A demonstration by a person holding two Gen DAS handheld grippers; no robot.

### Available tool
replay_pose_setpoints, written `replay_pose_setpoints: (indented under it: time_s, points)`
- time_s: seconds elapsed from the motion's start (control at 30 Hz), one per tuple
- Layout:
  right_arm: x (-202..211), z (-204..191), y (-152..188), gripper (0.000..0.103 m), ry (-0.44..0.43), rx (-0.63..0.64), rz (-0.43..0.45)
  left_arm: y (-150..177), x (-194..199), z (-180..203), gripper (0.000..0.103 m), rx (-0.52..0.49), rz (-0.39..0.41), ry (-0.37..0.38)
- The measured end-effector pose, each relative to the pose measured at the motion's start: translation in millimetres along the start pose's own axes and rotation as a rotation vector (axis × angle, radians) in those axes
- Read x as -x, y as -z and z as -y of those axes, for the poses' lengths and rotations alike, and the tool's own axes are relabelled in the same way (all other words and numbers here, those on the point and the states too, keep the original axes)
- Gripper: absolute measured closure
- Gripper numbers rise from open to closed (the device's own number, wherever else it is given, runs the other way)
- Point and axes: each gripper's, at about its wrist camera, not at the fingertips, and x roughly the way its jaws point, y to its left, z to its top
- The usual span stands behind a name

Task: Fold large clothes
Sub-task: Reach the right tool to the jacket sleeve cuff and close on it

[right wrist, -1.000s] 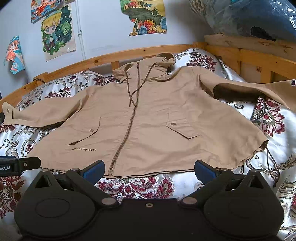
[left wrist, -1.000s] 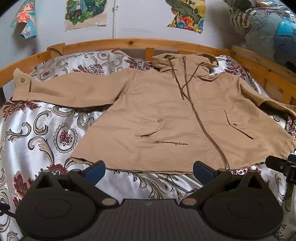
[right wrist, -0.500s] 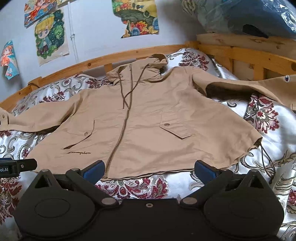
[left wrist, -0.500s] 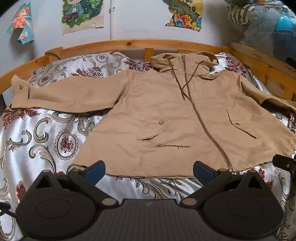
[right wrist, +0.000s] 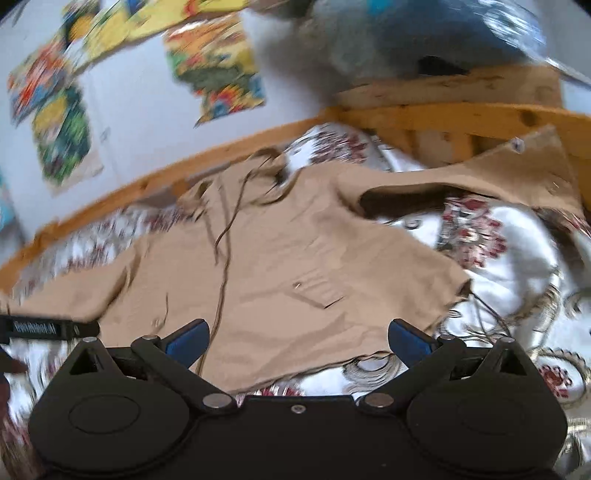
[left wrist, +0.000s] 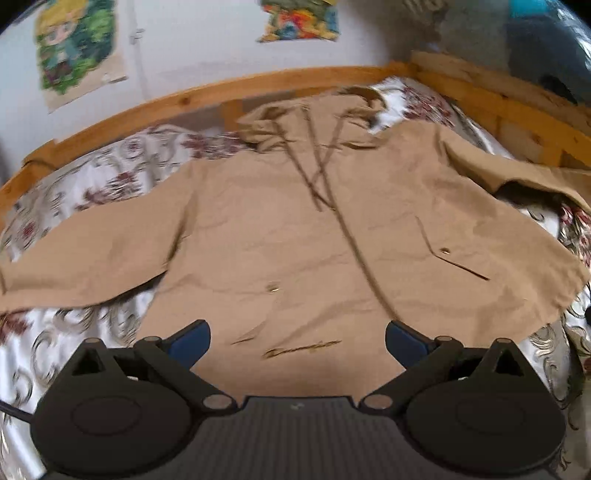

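Tan hooded jacket [left wrist: 295,236] lies spread flat, front up and zipped, on a bed with a floral satin cover [left wrist: 62,332]; hood toward the wooden headboard [left wrist: 177,99], hem toward the cameras. One sleeve [left wrist: 85,254] stretches flat across the cover on the left of the left wrist view. The other sleeve [right wrist: 480,181] runs toward the side rail [right wrist: 461,114], its cuff end raised against the rail, dark shadow beneath. Two hood drawstrings cross over the zip near the collar. Both flap pockets show a snap; chest logo [left wrist: 303,347] sits just ahead of the left gripper [left wrist: 297,338]. Left gripper: fingers spread wide, nothing between them, over the lower front of the jacket; contact with cloth cannot be told. Right gripper [right wrist: 297,339]: fingers likewise spread wide, empty, over the hem on the zip's other side; hem cord [right wrist: 487,317] trails onto the cover beside it. Part of the left gripper shows at the left edge of the right wrist view. Posters [right wrist: 214,59] on the wall behind; bundled bedding [right wrist: 424,33] above the rail. Both views motion-blurred.
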Motion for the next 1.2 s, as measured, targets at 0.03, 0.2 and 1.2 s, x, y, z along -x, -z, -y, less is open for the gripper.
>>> replay_pose_setpoints:
  time_s: [0.03, 0.2, 1.2]
  points:
    - [1, 6, -3, 0.001, 0.007, -0.035, 0.013, -6, -4, 6, 0.001, -0.018, -0.019, 0.011]
    - [-5, 42, -20, 0.000, 0.053, -0.160, 0.099, -29, -19, 34, 0.001, -0.065, -0.083, 0.045]
    - [-123, 164, -89, 0.000, -0.119, -0.464, 0.189, -40, -52, 104, 0.001, -0.190, -0.047, 0.075]
